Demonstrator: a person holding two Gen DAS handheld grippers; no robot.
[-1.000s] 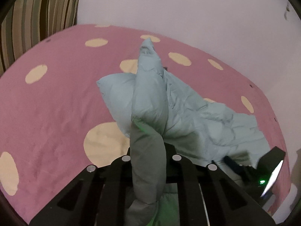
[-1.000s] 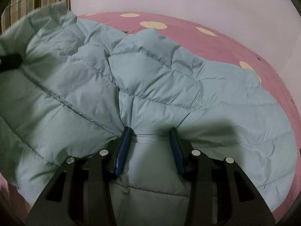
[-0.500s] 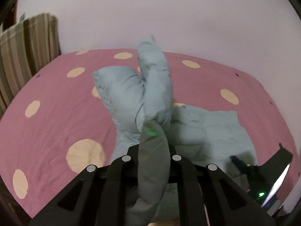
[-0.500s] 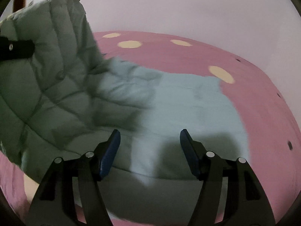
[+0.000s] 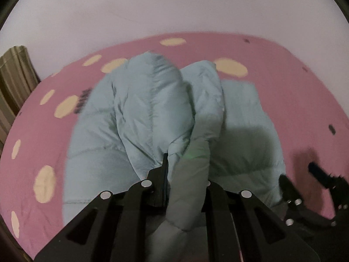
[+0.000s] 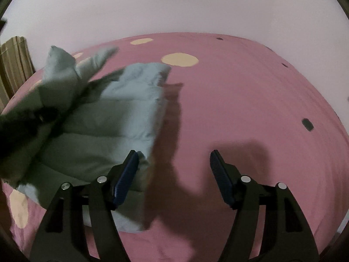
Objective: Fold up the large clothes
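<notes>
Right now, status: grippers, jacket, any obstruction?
Left gripper shut on pale blue puffer jacket, fold bunched up. Right gripper open, jaws just opened, nothing between them, over the pink spotted bedsheet. No obstruction visible.

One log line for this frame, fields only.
left gripper: shut on jacket | right gripper: just opened, nothing between fingers | jacket partly folded on bedsheet

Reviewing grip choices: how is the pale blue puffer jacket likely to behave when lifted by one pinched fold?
Probably floppy: the puffer jacket droops around the left gripper. Its puffy quilting suggests it is light for its bulk. The smooth shell may slip.
</notes>
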